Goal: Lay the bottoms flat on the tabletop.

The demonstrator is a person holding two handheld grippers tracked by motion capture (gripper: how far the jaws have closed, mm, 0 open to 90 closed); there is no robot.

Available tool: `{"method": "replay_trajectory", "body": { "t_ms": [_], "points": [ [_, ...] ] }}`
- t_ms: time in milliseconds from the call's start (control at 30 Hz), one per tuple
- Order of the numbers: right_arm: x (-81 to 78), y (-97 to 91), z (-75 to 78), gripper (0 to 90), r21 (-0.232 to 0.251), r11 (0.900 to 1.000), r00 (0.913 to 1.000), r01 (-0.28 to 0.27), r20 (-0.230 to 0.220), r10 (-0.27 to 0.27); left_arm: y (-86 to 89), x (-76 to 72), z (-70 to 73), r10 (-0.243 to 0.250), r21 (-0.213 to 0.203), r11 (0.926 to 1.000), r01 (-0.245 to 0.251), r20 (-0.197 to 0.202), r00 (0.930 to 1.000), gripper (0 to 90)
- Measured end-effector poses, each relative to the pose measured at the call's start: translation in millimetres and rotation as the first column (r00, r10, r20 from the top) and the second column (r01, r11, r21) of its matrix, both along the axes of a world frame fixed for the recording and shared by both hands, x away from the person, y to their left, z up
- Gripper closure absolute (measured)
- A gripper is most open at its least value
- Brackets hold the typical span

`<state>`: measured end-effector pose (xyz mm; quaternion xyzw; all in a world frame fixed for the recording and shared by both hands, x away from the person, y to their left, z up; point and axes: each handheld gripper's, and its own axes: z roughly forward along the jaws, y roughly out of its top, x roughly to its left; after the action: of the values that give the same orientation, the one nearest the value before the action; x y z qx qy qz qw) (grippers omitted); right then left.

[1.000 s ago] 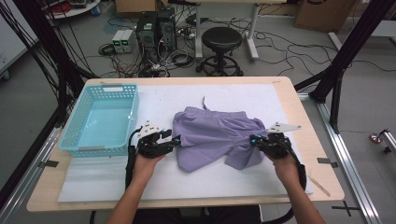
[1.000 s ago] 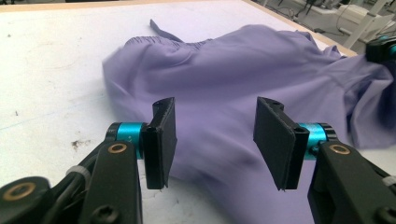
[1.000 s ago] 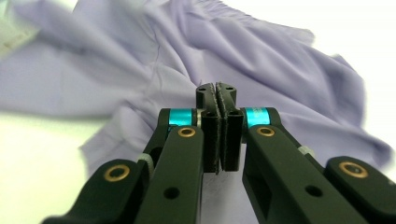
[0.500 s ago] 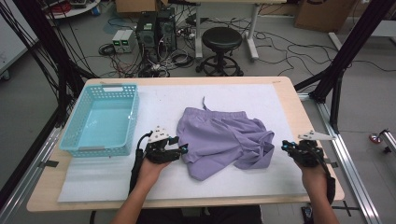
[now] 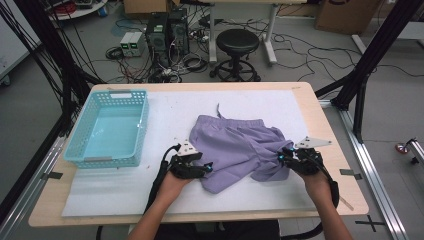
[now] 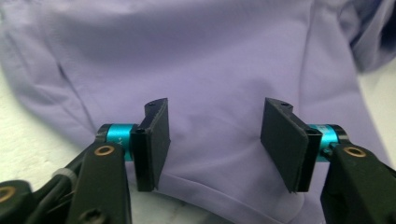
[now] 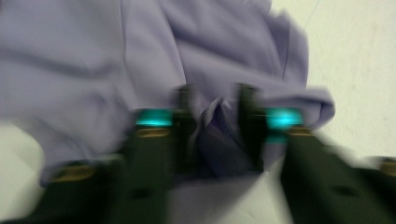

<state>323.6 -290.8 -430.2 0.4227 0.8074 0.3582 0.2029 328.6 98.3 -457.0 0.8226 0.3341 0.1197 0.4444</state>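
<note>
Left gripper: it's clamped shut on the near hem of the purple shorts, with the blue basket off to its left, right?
Not clamped. The left gripper stands open over the purple shorts, pads apart above the hem, as the left gripper view shows. The blue basket is to its left.

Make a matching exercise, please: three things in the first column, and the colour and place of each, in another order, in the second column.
Column one:
1. basket
2. shorts
3. stool

Column two:
A. black, beyond the far edge of the table
B. turquoise, at the left side of the table
C. purple, spread in the middle of the table

Pairs: 1-B, 2-C, 3-A
</note>
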Motion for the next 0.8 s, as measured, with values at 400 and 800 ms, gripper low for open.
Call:
{"method": "replay_trajectory", "body": {
  "t_ms": [400, 800],
  "points": [
    [-25.7, -75.5, 3.1, 88.5, -0.061, 0.9712, 0.9721, 0.23, -0.031, -0.233, 16.0, 6.1, 11.2, 0.105, -0.041, 0.9939, -0.103, 0.045, 0.9935, 87.2],
    [-22.8, -27.5, 20.3, 53.0, 0.125, 0.9888, 0.9924, 0.08, 0.082, -0.091, 40.0, 17.2, 21.8, 0.224, -0.135, 0.9667, -0.217, 0.039, 0.9737, 59.9]
  ]
}}
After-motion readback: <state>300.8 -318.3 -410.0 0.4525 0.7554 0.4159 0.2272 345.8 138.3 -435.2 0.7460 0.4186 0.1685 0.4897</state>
